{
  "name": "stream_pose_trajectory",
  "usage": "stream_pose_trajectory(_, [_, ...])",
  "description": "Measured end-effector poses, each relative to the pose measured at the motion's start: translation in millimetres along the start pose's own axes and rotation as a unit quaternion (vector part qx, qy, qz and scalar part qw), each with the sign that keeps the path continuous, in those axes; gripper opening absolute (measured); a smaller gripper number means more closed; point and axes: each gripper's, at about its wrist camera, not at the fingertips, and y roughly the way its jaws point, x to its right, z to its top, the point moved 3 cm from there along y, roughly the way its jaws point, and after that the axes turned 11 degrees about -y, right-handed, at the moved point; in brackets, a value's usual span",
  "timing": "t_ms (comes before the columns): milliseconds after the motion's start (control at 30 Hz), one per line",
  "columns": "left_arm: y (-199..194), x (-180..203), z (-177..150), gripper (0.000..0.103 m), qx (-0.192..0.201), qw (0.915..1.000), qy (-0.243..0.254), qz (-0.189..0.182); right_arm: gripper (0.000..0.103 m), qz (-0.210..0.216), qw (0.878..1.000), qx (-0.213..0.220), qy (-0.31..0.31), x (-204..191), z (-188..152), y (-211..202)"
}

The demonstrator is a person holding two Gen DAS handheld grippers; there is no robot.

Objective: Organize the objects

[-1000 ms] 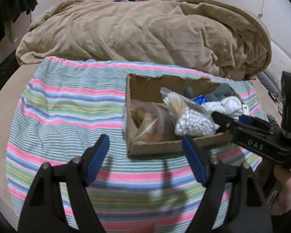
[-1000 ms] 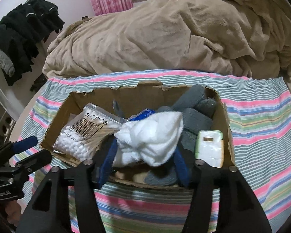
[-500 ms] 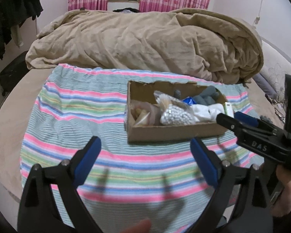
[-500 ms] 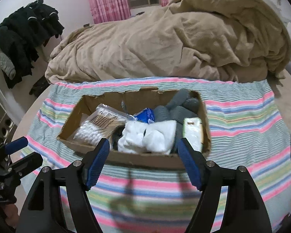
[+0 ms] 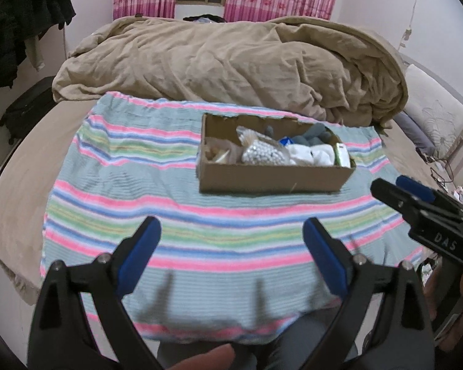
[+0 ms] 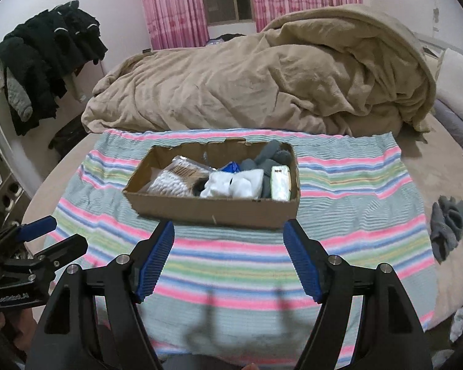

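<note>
Your left tool and right tool both gape wide, gripping nothing, with the filled brown cardboard box at twelve o'clock on the striped blanket.

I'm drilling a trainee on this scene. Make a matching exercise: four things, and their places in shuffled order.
Things:
1. brown cardboard box
2. white folded cloth
3. crumpled beige blanket
4. loose grey socks

Places:
A. inside the box
B. beyond the striped cloth's far edge
C. right of the striped cloth
D. on the striped cloth

Pairs: 1-D, 2-A, 3-B, 4-C
</note>
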Motion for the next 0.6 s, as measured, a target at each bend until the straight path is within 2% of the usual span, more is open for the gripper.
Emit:
stream_pose_trajectory(367, [-33.3,-9.7,-33.2,0.098,0.015,0.9998,0.003,0.012,0.076,0.0,1.0,0.004,-0.011,-22.1,-32.4,-35.9])
stream_pose_trajectory(600, [-40.9,-11.4,-40.7,0.099,0.019,0.9997,0.008,0.014,0.076,0.007,1.0,0.003,-0.015,-34.7,-44.9,-43.4])
